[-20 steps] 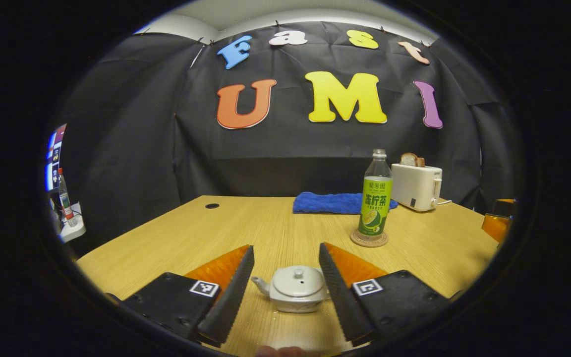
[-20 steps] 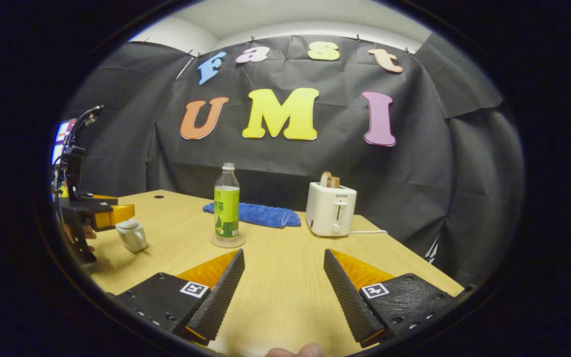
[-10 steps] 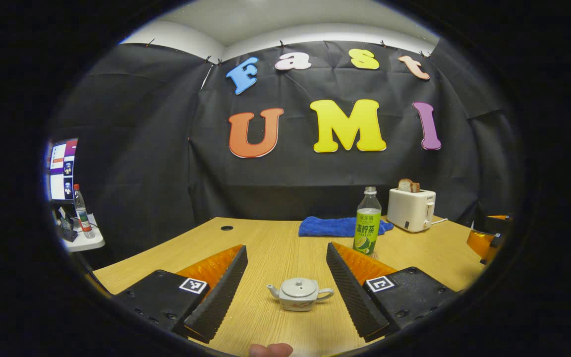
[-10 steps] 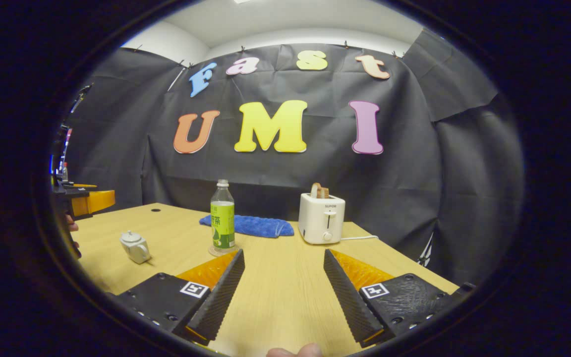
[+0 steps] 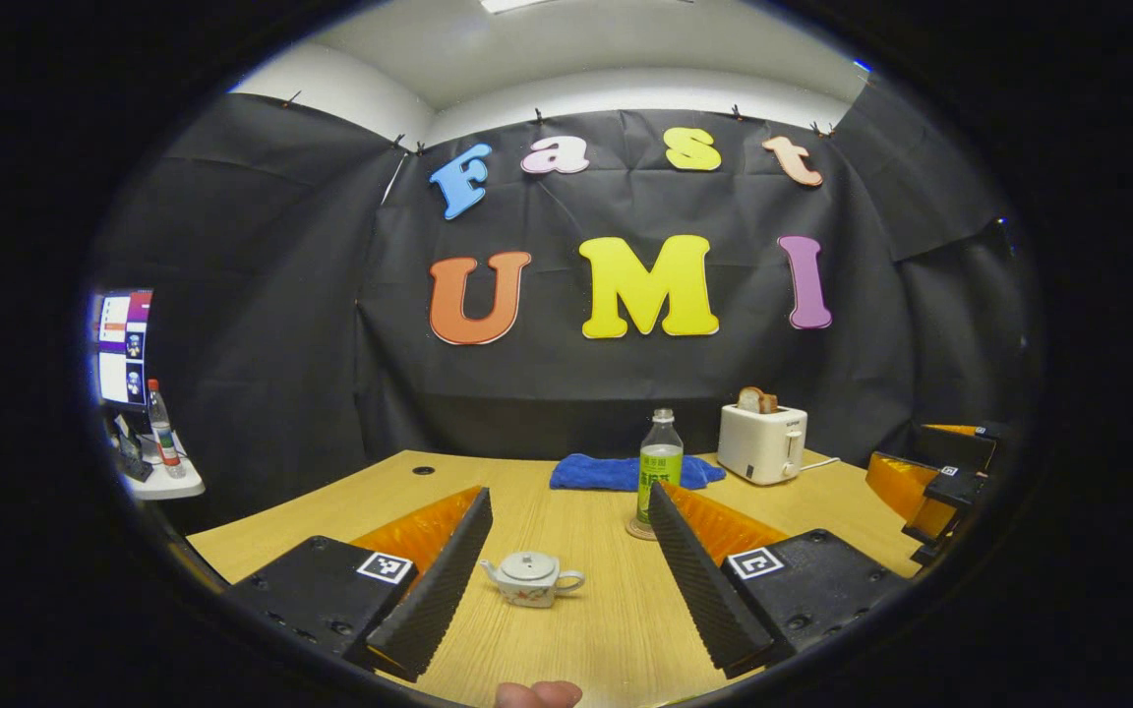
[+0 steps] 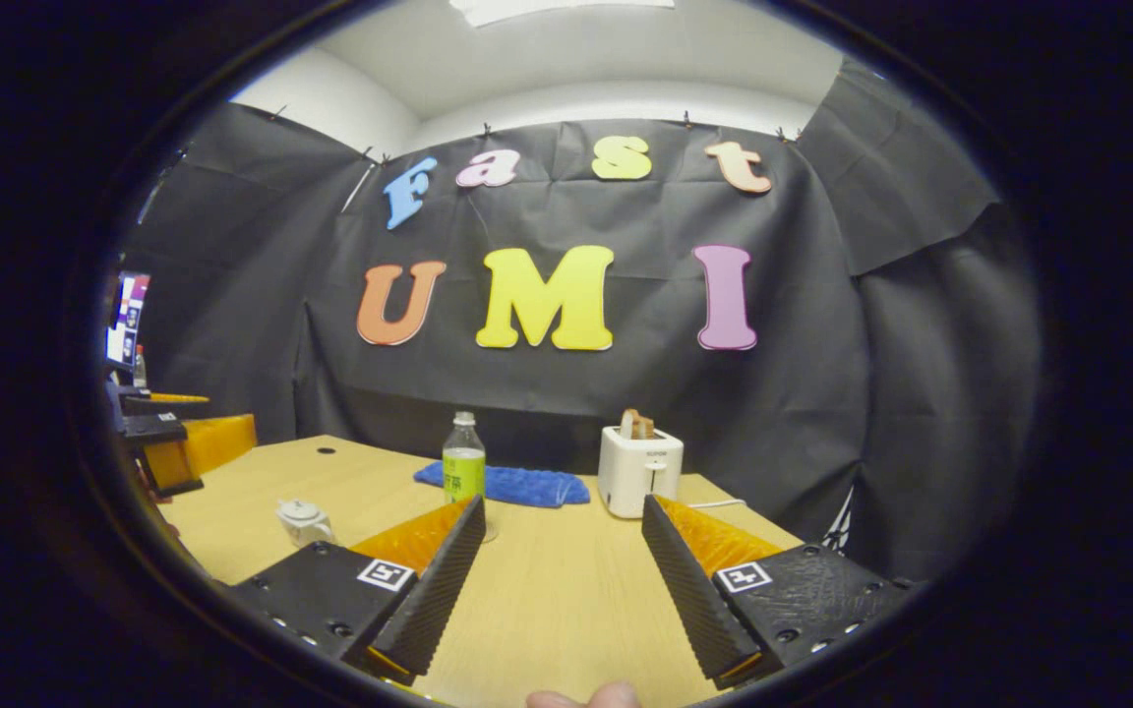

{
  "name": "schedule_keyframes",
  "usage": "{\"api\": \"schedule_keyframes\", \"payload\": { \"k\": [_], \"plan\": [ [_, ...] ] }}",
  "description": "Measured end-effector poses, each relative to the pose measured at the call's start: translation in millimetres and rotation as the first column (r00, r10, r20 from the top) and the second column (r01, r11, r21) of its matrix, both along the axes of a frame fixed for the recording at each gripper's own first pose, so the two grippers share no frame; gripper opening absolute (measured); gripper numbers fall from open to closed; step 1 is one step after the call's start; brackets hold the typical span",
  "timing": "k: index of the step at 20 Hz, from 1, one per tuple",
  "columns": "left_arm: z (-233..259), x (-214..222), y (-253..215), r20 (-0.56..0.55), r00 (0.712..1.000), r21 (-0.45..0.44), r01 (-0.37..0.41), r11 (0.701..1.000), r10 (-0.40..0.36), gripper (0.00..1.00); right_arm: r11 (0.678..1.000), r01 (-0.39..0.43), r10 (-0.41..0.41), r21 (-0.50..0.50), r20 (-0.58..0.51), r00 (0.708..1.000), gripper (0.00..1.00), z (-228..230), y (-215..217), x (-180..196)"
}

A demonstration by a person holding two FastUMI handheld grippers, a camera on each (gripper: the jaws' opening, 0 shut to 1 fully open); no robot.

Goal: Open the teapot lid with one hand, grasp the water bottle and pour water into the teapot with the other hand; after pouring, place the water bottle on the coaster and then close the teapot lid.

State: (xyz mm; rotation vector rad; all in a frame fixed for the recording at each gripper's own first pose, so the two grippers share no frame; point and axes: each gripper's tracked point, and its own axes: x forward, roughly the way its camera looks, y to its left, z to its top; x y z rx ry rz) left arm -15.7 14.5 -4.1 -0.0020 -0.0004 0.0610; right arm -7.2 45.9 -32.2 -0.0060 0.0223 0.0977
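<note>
While both grippers hang wide apart and empty, left gripper (image 5: pixel 566 575) frames the lidded teapot (image 5: pixel 530 578) on the wooden table (image 5: pixel 586 649); right gripper (image 6: pixel 557 580) over bare tabletop; green-labelled water bottle (image 5: pixel 660 467) upright on coaster (image 5: pixel 637 532), near blue towel (image 5: pixel 606 473)

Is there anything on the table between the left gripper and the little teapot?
Nothing visible does. In the left gripper view the teapot sits on bare table just ahead of the open left gripper, lid on. The bottle stands farther back on its coaster, off to the side.
</note>
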Motion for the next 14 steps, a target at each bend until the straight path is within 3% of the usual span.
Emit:
{"api": "schedule_keyframes", "payload": {
  "k": [6, 14],
  "plan": [
    [7, -7, -12, 0.019, 1.000, 0.007, 0.022, 1.000, -0.022, 1.00, 1.000, 0.019, -0.018, -0.021, 0.039, 0.999, 0.95, 11, 13, -8],
    [6, -4, 4, 0.021, 1.000, -0.006, -0.013, 1.000, 0.013, 1.00, 0.999, 0.042, -0.042, -0.025, 0.026, 0.999, 0.97, 12, 23, -4]
  ]
}}
